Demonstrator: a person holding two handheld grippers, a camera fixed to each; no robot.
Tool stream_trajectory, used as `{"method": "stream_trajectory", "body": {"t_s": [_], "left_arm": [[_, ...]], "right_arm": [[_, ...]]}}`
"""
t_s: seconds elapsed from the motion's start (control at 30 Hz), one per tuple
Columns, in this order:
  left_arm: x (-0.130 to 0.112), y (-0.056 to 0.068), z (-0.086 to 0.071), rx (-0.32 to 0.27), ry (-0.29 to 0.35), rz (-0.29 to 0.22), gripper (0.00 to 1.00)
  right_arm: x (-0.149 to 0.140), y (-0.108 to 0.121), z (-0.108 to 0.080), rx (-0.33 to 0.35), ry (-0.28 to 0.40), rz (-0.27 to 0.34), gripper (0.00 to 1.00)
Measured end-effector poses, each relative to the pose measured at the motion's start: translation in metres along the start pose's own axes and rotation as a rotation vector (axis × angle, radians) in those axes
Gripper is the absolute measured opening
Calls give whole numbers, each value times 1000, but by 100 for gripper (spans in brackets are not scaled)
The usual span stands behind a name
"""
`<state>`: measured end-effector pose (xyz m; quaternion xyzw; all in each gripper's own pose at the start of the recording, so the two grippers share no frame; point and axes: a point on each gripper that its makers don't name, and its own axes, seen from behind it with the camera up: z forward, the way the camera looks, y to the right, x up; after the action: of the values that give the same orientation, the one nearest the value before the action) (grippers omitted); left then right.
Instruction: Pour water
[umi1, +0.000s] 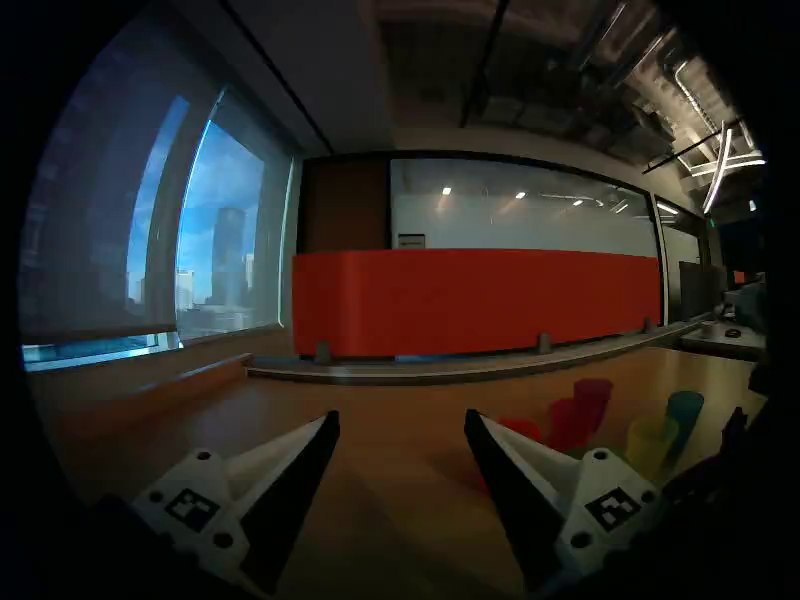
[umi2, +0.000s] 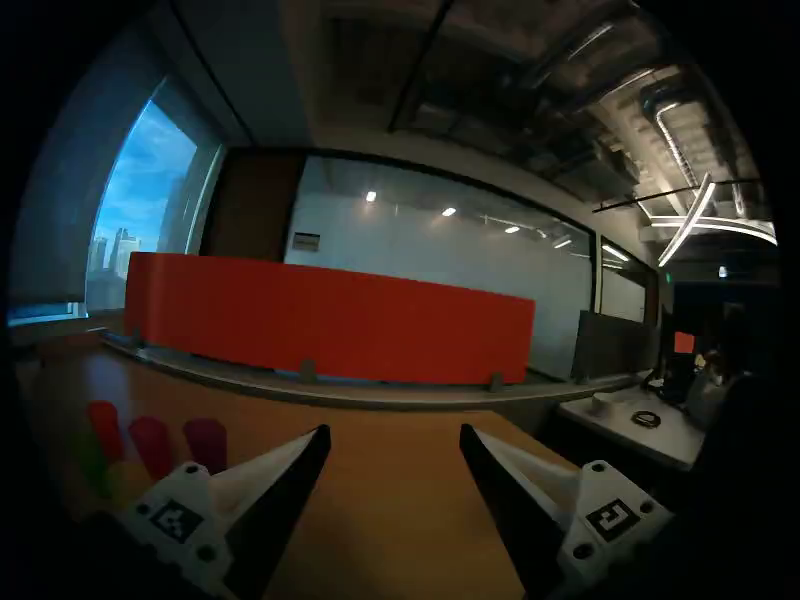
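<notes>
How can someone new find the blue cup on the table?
In the left gripper view, an orange panel stands behind the wooden table. Cups stand toward the right. The blue cup is rightmost, beside the yellow cup; the others are reddish.

The left claw (umi1: 400, 417) gapes empty over the table (umi1: 400, 505) near coloured cups (umi1: 590, 398).

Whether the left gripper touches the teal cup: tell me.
Apart. In the left gripper view the left gripper is open over bare table, and the teal cup stands off to its right, beyond the yellow cup.
</notes>
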<state>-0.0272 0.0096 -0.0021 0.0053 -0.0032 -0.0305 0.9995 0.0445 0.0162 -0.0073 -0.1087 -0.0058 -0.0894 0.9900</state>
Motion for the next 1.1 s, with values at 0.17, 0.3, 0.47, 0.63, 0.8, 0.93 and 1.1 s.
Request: {"method": "stream_trajectory", "body": {"t_s": [0.17, 0.3, 0.47, 0.63, 0.8, 0.93, 1.1], "left_arm": [[-9, -1, 1, 4, -15, -1, 93], [-12, 0, 2, -1, -19, -9, 92], [-17, 0, 2, 1, -28, -11, 92], [-21, -1, 3, 1, -32, -9, 93], [-22, -4, 4, 6, -36, -13, 92], [-21, -4, 3, 3, -34, -16, 92], [-20, -3, 3, -1, -32, -16, 92]], "right_arm": [[-1, 3, -1, -6, -5, -6, 100], [-1, 4, -1, -5, -4, 4, 100], [-4, 5, -1, -1, -9, 19, 100], [-5, 6, -1, 1, -13, 29, 100], [-4, 5, -1, 5, -12, 28, 100], [-6, 4, 0, 6, -18, 27, 100], [-7, 3, 0, 11, -19, 32, 100]]}}
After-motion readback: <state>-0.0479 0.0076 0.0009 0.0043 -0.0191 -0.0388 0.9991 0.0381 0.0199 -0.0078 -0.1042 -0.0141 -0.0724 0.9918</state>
